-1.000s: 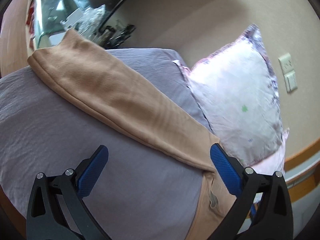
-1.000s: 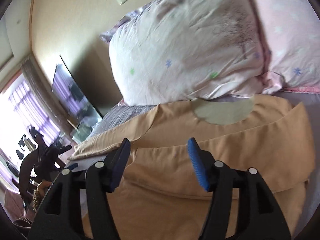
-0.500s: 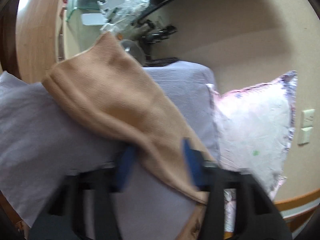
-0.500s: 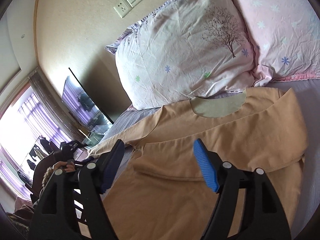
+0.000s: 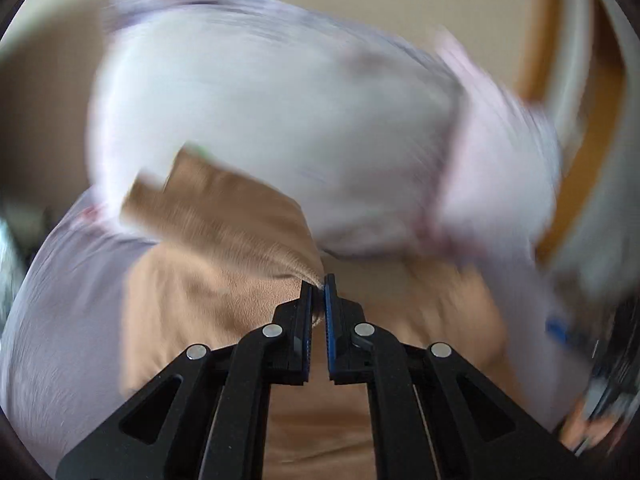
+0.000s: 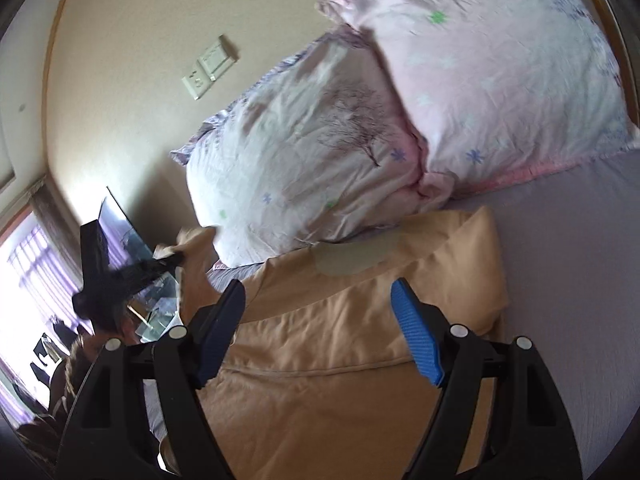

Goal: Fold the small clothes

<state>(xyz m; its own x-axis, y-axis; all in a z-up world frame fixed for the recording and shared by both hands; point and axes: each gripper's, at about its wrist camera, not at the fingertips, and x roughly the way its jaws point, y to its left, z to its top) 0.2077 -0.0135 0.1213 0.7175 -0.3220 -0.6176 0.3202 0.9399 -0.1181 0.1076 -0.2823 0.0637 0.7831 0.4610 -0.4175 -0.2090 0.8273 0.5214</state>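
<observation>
Tan shirt (image 6: pixel 340 344) is spread on the bed (image 6: pixel 568 280), collar toward the pillows (image 6: pixel 320 168); its sleeve (image 5: pixel 224 216) is pinched by the closed left hand-held gripper (image 5: pixel 318 280), raised leftward of the body, while the right hand-held gripper (image 6: pixel 320 300) is held open over the chest

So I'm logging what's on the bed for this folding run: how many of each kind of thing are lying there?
Pillows: 2, one white, one pink
Tan shirts: 1, its sleeve pinched in the left tool
Bed sheets: 1, lilac
Total: 4
The right tool hovers open above the shirt.
</observation>
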